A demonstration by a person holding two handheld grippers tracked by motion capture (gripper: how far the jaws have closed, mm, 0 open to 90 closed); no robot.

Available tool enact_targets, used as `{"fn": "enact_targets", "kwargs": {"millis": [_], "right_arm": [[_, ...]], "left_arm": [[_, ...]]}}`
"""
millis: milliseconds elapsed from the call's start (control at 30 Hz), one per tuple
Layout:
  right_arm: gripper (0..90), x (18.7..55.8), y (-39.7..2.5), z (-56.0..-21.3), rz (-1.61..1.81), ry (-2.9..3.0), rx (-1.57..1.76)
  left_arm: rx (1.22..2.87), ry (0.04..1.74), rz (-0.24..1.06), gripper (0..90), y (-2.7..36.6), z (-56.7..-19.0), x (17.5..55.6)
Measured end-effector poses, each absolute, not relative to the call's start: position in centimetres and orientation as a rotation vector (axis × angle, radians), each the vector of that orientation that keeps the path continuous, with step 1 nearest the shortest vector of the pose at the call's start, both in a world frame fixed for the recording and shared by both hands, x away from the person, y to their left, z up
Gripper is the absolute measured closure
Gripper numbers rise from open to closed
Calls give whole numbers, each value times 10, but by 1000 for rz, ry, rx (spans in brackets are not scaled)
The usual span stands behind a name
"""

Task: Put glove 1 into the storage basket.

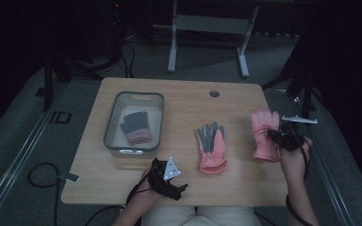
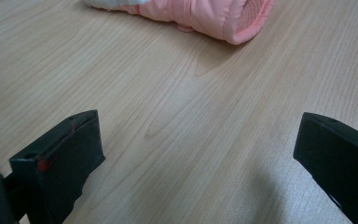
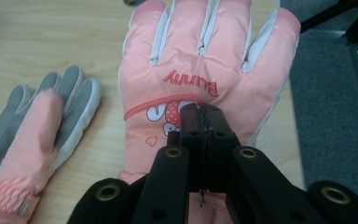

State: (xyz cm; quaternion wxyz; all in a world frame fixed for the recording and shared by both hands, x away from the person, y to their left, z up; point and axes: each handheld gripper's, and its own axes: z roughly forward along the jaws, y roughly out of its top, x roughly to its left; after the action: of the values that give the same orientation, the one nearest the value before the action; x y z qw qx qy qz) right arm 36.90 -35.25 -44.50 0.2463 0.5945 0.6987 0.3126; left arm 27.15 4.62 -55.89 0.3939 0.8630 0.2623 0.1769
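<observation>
A pink glove [image 1: 263,128] printed "Bunny" [image 3: 200,56] lies back-up near the table's right edge. My right gripper [image 1: 276,136] [image 3: 201,115] sits over its back, jaws shut together with the tips pinching the fabric by the cartoon print. A second pink glove [image 1: 211,147] [image 3: 32,135] with grey fingers lies palm-up at mid-table; its cuff [image 2: 214,18] is at the top of the left gripper view. My left gripper [image 1: 169,179] [image 2: 198,140] hovers low over bare wood near the front edge, left of that cuff, jaws wide open with nothing between them.
A clear plastic bin [image 1: 114,123] stands at the table's left and holds a grey and pink glove [image 1: 135,127]. A round cable hole [image 1: 214,93] is at the back edge. Grey floor drops off right of the table [image 3: 335,116].
</observation>
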Motion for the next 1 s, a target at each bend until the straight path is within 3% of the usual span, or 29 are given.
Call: {"fn": "enact_targets", "kwargs": {"millis": [600, 1000], "right_arm": [[875, 389, -331, -514, 745, 2019, 1653], [704, 388, -343, -488, 793, 2138, 1481]], "left_arm": [[2184, 665, 434, 7, 47, -560, 272], [2185, 665, 432, 7, 47, -560, 272]]}}
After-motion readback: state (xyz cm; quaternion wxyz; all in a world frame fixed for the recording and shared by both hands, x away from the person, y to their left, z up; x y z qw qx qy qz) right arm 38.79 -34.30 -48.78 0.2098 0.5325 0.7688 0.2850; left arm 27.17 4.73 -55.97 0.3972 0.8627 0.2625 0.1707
